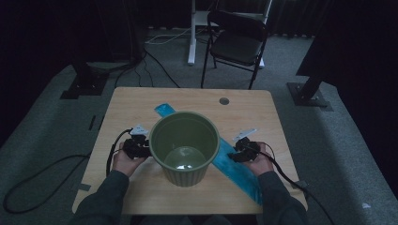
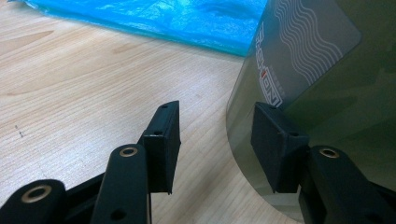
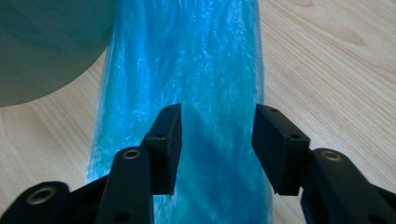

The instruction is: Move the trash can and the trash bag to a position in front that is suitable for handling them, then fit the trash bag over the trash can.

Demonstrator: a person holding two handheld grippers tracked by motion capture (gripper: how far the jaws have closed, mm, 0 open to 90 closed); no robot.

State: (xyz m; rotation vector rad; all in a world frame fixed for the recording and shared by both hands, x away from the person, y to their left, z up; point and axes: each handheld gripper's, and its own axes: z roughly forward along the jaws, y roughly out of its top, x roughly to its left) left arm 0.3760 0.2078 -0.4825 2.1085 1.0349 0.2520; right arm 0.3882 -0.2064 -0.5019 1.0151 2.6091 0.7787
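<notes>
My left gripper [image 1: 141, 146] sits at the left side of the green bin [image 1: 184, 147], jaws open and gripping nothing; in the left gripper view one pad [image 2: 273, 140] is right against the bin wall [image 2: 336, 93], touching or just off it, can't tell. Bin stands upright mid-table [image 1: 141, 101] on a long blue plastic bag [image 1: 237, 171] that runs diagonally from far left to near right. My right gripper [image 1: 244, 152] hangs over the bag's near stretch, jaws open, bag lying lengthwise below and between them [image 3: 205, 93], not pinched. Right hand is nearer the bag; I'd guess the next grab goes straight down onto it.
</notes>
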